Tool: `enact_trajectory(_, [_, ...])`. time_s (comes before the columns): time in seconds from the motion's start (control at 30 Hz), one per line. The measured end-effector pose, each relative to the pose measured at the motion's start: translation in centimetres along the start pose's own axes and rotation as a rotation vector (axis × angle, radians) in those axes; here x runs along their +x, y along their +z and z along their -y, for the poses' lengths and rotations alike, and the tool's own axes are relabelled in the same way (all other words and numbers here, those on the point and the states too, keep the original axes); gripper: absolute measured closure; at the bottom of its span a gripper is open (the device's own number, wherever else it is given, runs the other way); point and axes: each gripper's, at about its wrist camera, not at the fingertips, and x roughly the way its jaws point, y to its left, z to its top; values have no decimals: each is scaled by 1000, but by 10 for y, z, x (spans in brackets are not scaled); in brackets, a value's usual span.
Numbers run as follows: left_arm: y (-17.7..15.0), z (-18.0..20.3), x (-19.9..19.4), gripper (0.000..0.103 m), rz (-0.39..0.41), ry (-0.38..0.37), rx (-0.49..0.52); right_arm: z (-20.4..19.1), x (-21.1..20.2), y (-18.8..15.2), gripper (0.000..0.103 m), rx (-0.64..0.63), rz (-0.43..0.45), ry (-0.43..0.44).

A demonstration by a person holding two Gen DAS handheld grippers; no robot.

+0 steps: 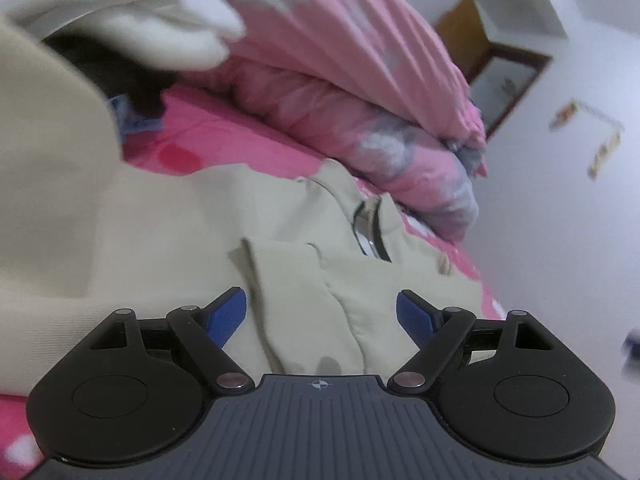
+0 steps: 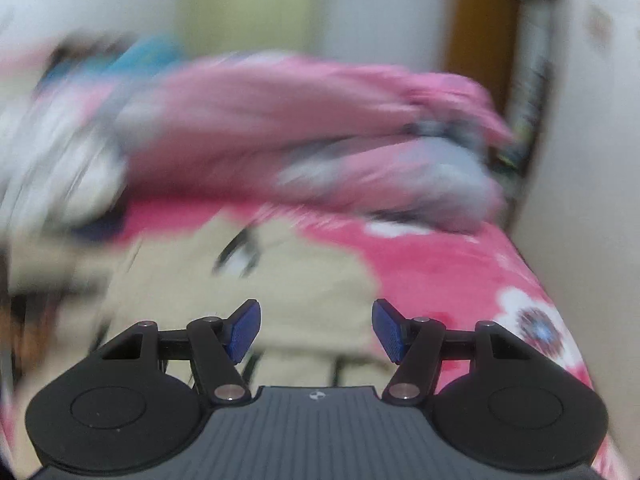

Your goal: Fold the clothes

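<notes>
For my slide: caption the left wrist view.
Open left tool above a beige zip-neck fabric garment spread on a pink bedsheet.

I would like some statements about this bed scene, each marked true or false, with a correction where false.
1. The left gripper is open and holds nothing. True.
2. The beige garment lies on a blue sheet. False: the sheet under it is pink.
3. The right gripper is shut on the beige garment. False: it is open, with nothing between its fingers.
4. A pink quilt is piled behind the beige garment. True.
5. The garment has a zipper at its collar. True.
</notes>
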Motion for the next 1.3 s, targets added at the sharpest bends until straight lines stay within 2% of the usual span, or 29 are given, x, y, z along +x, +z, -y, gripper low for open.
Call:
enact_trajectory(0.17, [2,-4,2,21,-1,10,-19,-125,58,-27,41,-340,8,161])
enact_trajectory(0.27, [4,-5,2,21,-1,5,-30,-175,91,-31,42,-483,65,171])
enact_trajectory(0.4, [7,-12,2,21,-8,-16,-76,-206,126,-26,48,-555,110,166])
enact_trajectory(0.6, [8,-17,1,21,-7,-34,-115,-228,169,-19,49,-647,138,197])
enact_trajectory(0.67, [8,-18,0,21,-5,-37,-122,-232,181,-13,52,-639,134,202])
enact_trajectory(0.77, [8,-20,0,21,-2,-42,-133,-225,194,-2,68,-531,92,234])
enact_trajectory(0.8, [8,-20,0,21,-1,-43,-137,-221,198,0,81,-490,77,245])
enact_trajectory(0.83, [8,-22,0,21,1,-47,-145,-216,201,3,89,-452,64,250])
enact_trajectory(1.0, [11,-34,-5,21,26,-83,-233,-173,183,24,93,-193,121,240])
enact_trajectory(1.1, [13,-39,-6,21,35,-103,-270,-137,157,39,93,-12,175,304])
enact_trajectory(1.2, [14,-41,-7,22,37,-116,-294,-126,131,37,93,44,190,375])
enact_trajectory(1.3, [15,-42,-6,22,36,-119,-302,-138,121,20,92,-15,138,434])
